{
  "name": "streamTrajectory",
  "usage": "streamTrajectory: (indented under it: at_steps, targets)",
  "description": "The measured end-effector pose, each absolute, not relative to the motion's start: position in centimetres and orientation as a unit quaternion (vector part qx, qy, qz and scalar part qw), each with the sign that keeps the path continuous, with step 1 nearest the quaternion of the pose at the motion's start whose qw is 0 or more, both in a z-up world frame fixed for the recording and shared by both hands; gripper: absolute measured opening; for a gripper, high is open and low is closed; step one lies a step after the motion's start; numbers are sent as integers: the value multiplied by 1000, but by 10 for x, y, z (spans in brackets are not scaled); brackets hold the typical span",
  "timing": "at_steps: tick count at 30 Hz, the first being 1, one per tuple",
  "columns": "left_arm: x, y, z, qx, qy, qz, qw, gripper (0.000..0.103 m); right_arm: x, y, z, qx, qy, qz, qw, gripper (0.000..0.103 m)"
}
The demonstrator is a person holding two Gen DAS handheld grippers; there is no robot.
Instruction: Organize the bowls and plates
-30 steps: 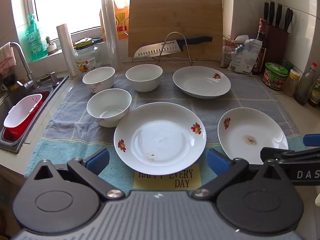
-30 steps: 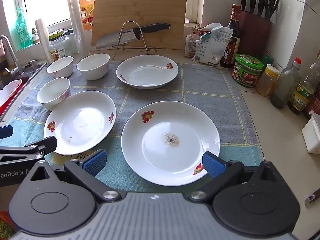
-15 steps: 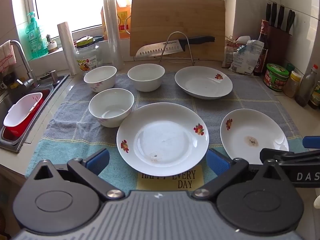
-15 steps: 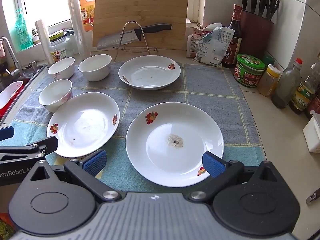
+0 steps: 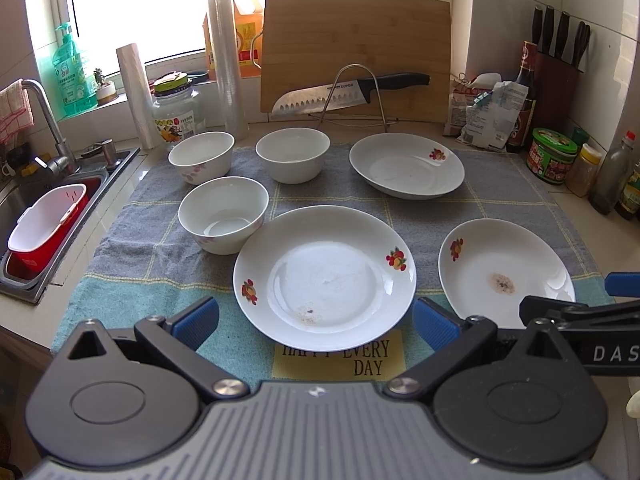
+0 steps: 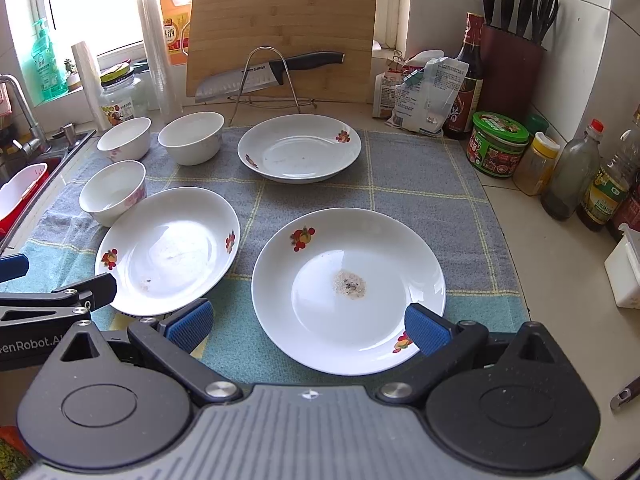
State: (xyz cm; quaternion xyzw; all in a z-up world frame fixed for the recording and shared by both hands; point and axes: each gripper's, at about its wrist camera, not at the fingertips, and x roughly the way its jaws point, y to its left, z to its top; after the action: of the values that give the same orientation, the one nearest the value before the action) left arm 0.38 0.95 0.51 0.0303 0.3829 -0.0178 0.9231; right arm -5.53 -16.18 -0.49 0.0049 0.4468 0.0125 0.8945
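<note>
Three white fruit-print plates lie on a grey-blue towel (image 5: pixel 500 188): a near-left plate (image 5: pixel 324 276) (image 6: pixel 168 248), a near-right plate (image 5: pixel 504 272) (image 6: pixel 348 292) with a brown stain, and a far plate (image 5: pixel 406 170) (image 6: pixel 300 148). Three white bowls stand at the left: a near bowl (image 5: pixel 222 212) (image 6: pixel 114 192), a far-left bowl (image 5: pixel 201 156) (image 6: pixel 125 138) and a far-middle bowl (image 5: pixel 293 158) (image 6: pixel 191 136). My left gripper (image 5: pixel 316 320) is open and empty at the near-left plate's front rim. My right gripper (image 6: pixel 308 326) is open and empty over the near-right plate's front rim.
A sink (image 5: pixel 24 216) with a red and white basket is at the left. A cutting board (image 5: pixel 356 52) and a knife on a rack (image 5: pixel 352 92) stand behind. Jars and bottles (image 6: pixel 560 168) and a knife block (image 6: pixel 512 64) line the right wall.
Both grippers have shifted slightly left, so the plates and bowls sit a little further right in both views. Both stay open.
</note>
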Motion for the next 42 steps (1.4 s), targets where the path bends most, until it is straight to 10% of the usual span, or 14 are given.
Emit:
streamTrajectory:
  at_steps: [42]
  targets:
    - [6,10,11,31,382,-13,923,102,-53,-160,-1,-1,442,11,897,103]
